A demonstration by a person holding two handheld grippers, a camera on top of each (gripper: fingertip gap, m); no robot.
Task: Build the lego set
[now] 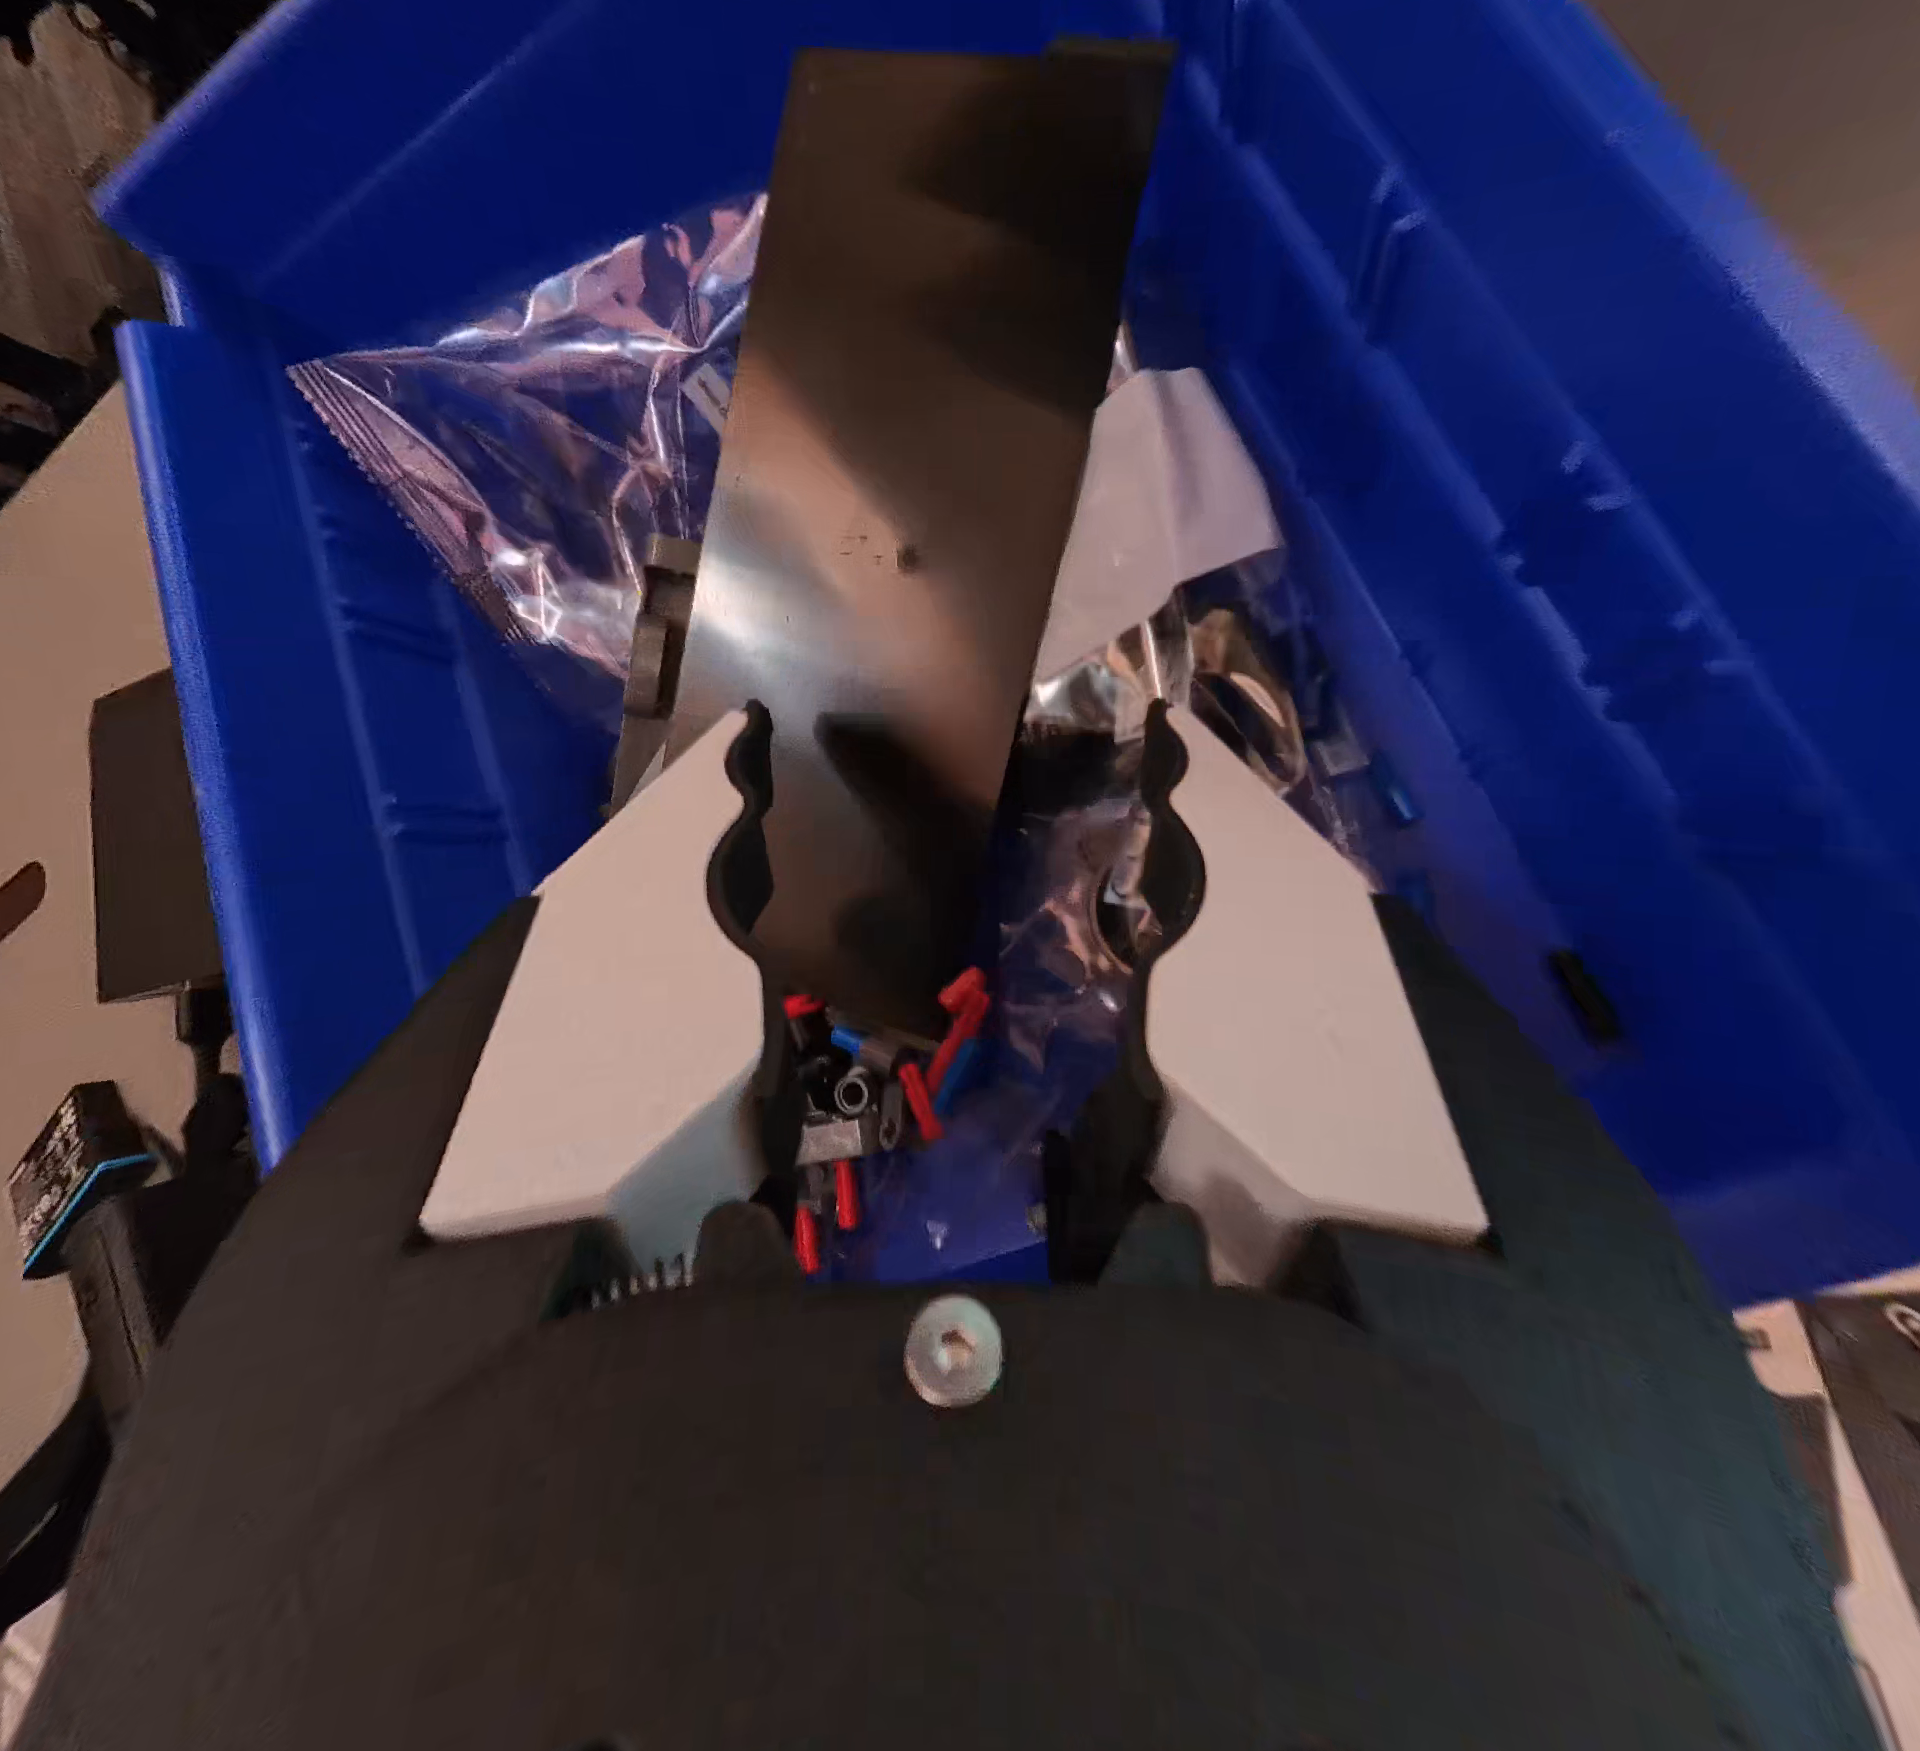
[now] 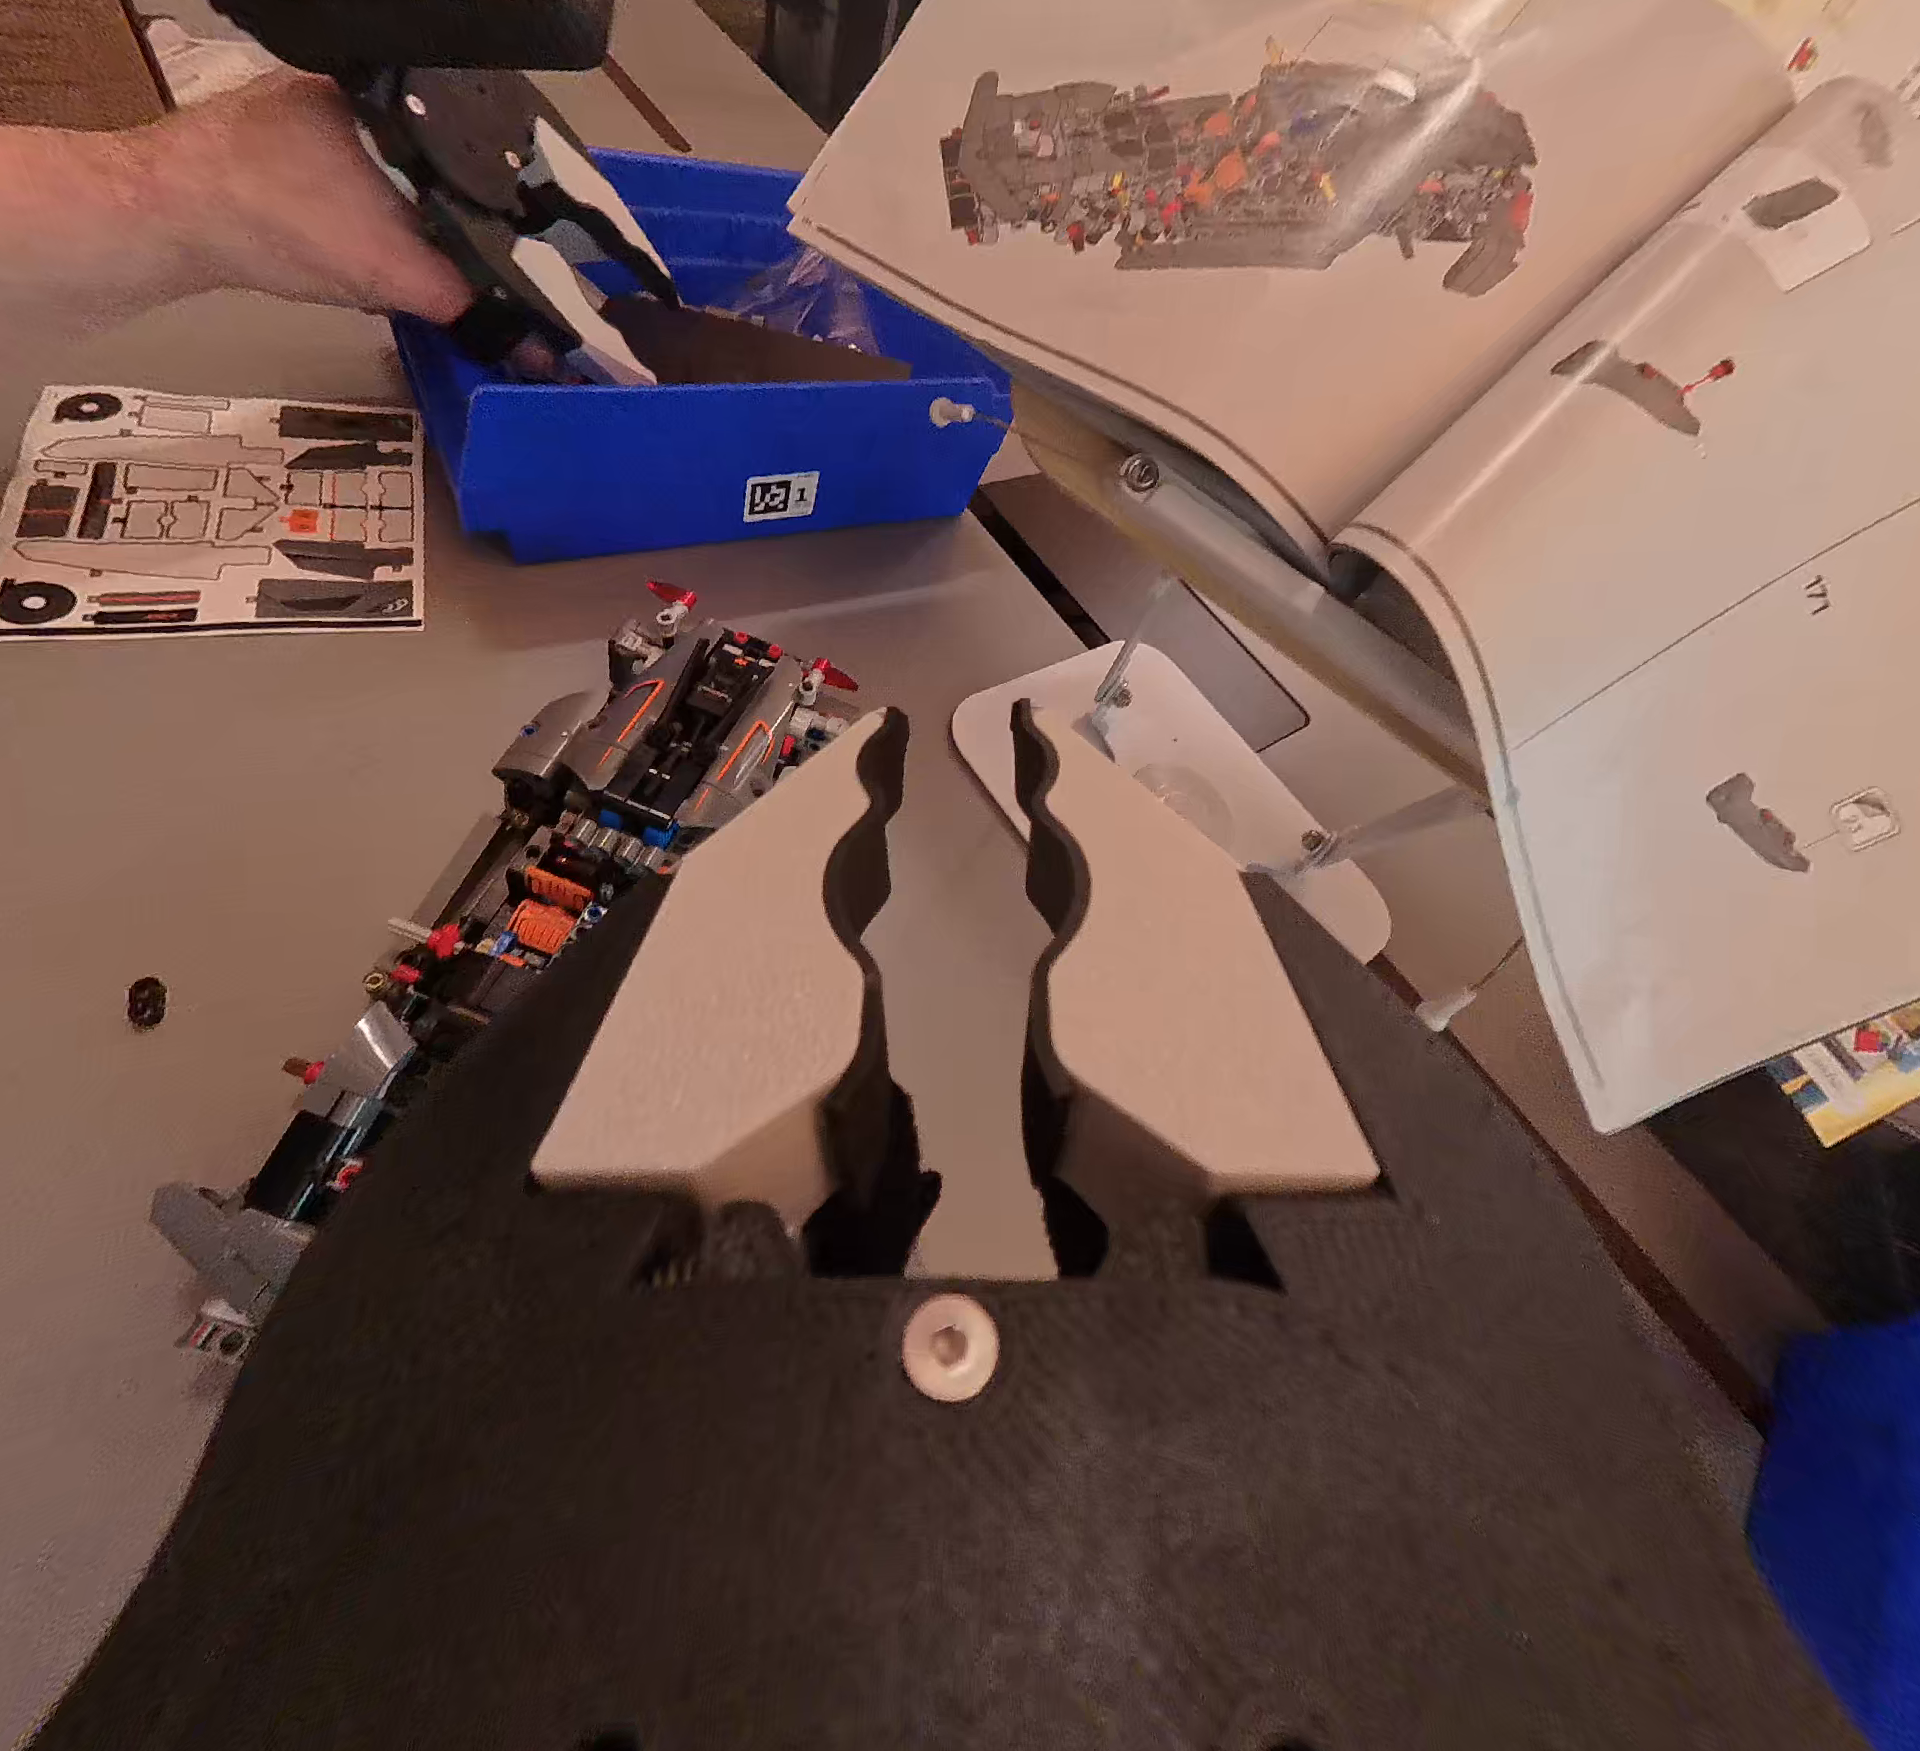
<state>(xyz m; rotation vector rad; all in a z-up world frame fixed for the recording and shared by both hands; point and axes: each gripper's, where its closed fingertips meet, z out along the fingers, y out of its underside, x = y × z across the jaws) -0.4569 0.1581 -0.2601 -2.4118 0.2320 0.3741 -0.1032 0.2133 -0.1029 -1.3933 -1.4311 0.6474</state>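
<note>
My left gripper [image 1: 956, 725] is open, reaching down into a blue bin [image 1: 1507, 454]. A long flat black panel [image 1: 914, 454] lies tilted in the bin and runs between the spread fingers. Small red, blue and black Lego pieces [image 1: 904, 1078] lie in a clear bag under the jaws. In the right wrist view, a hand holds the left gripper [image 2: 623, 288] in the bin [image 2: 644, 465]. My right gripper [image 2: 958, 725] is slightly open and empty above the table. The partly built grey, black and orange Lego car [image 2: 623, 818] lies just left of it.
An open instruction booklet [image 2: 1351, 247] leans on a stand with a white base [image 2: 1195, 766] to the right. A sticker sheet [image 2: 208, 512] lies left of the bin. A small black piece [image 2: 147, 1002] sits on the table. Crumpled clear bags [image 1: 499, 454] fill the bin. About 40 cm separates my left fingertips from my right.
</note>
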